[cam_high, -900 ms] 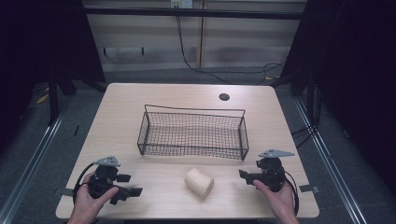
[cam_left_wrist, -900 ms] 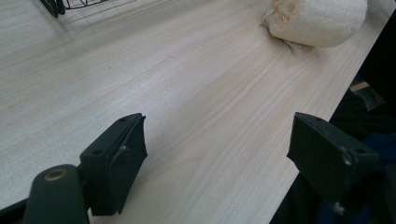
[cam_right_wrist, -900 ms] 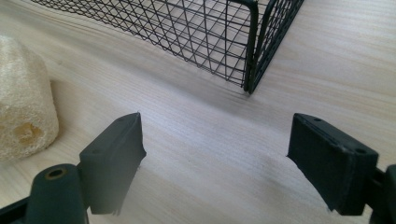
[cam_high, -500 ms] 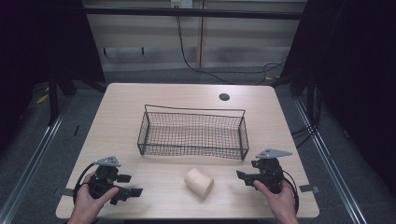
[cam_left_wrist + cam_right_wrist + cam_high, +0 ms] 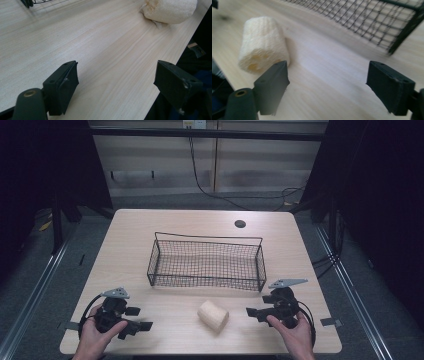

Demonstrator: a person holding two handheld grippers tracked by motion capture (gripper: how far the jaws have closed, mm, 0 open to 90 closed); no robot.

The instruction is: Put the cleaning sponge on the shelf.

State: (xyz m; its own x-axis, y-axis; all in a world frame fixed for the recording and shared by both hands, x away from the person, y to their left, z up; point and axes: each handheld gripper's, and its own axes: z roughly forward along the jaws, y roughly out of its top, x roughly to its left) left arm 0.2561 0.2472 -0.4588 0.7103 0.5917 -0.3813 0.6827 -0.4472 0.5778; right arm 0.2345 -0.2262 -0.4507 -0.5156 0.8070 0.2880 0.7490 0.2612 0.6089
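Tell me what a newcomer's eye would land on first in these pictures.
The black wire basket at the middle of the wooden table draws the eye first; it looks empty. Next comes the pale loofah piece lying on its side in front of the basket, apart from it. The left tongs and the right tongs sit at the near corners, each in a hand, jaws open, the right ones nearer the loofah piece.

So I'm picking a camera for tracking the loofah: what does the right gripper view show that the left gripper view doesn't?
The right gripper view alone shows the loofah's holed end face and the wire basket's mesh side close by. The left gripper view alone shows the table's near edge and the dark drop beyond it. Both show open jaws, the loofah and the wooden tabletop.
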